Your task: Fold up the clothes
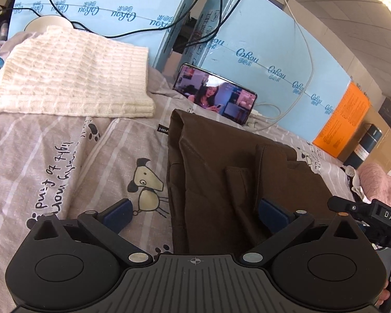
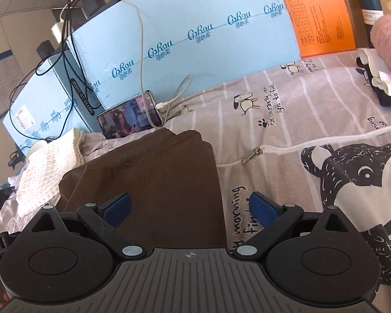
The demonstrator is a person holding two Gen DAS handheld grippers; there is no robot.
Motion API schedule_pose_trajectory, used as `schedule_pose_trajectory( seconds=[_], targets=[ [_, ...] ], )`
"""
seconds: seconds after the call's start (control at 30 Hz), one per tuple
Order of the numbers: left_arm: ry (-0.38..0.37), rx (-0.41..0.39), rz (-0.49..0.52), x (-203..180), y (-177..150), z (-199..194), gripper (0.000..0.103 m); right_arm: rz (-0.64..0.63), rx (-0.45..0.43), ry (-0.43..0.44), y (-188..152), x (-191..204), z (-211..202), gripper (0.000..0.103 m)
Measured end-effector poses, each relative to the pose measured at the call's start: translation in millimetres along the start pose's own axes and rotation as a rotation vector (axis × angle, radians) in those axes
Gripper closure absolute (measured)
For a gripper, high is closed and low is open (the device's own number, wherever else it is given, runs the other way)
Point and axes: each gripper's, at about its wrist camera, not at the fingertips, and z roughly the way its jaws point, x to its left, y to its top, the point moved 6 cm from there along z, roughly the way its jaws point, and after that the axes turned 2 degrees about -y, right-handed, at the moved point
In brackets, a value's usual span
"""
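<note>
A brown garment [image 1: 221, 172] lies partly folded on the patterned bedsheet [image 1: 52, 156]; it also shows in the right wrist view [image 2: 156, 177]. My left gripper [image 1: 195, 215] is open, its jaws straddling the garment's near left edge, holding nothing. My right gripper [image 2: 190, 210] is open, its jaws straddling the garment's near right edge, holding nothing. A folded cream knit sweater [image 1: 73, 75] lies beyond on the left; it also shows in the right wrist view [image 2: 47, 167].
A phone [image 1: 213, 94] playing video leans against blue cartons [image 1: 260, 39], with white charging cable [image 1: 273, 114]. An orange sheet [image 1: 344, 120], a dark bottle [image 1: 365, 146] and a pink garment [image 2: 388, 41] are to the right. The other gripper [image 1: 372, 216] shows at right.
</note>
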Motion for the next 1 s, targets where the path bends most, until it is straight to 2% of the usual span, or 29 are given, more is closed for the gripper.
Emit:
schedule_pose_trajectory(
  seconds=[0.17,0.27,0.37,0.47,0.53,0.57,0.6,0.63,0.67,0.8,0.9,0.93,1.0],
  targets=[
    [-0.180,0.033,-0.097,-12.4,-7.8,3.5,0.000,0.013,0.047,0.084,-3.4,7.6,3.8,0.004],
    [-0.227,0.040,-0.115,-20.1,-11.7,7.0,0.000,0.012,0.076,0.138,-6.0,14.4,3.9,0.004],
    [-0.272,0.034,-0.150,-23.2,-13.7,9.5,0.000,0.017,0.084,0.156,-6.6,17.5,2.7,0.003],
    [-0.257,0.005,-0.138,-26.5,-15.5,10.5,0.001,0.037,0.077,0.154,-6.8,16.1,-0.2,0.016],
    [-0.226,-0.017,-0.113,-30.2,-17.4,10.1,0.007,0.042,0.067,0.127,-6.8,14.0,-1.5,0.033],
    [-0.202,-0.028,-0.101,-31.4,-18.3,10.0,0.015,0.047,0.058,0.113,-6.7,12.1,-2.2,0.039],
    [-0.168,-0.038,-0.089,-31.9,-18.9,9.8,0.029,0.051,0.050,0.106,-6.4,10.4,-3.1,0.049],
    [-0.133,-0.049,-0.078,-32.4,-19.6,9.6,0.037,0.055,0.042,0.105,-6.0,8.9,-4.0,0.055],
    [-0.110,-0.057,-0.073,-32.5,-19.6,9.0,0.046,0.058,0.034,0.104,-5.6,7.4,-4.9,0.058],
    [-0.121,-0.102,-0.070,-39.4,-15.6,-2.9,0.072,0.071,0.006,0.128,-2.8,3.4,-11.9,0.071],
    [-0.172,-0.137,-0.048,-54.8,-11.8,-15.5,0.082,0.115,0.003,0.178,2.3,-2.5,-19.7,0.082],
    [-0.189,-0.143,-0.031,-62.4,-11.2,-18.4,0.082,0.138,0.009,0.211,4.4,-4.8,-22.6,0.086],
    [-0.205,-0.142,0.002,-77.5,-11.2,-21.4,0.083,0.143,0.005,0.236,7.2,-6.3,-31.0,0.086]
  ],
)
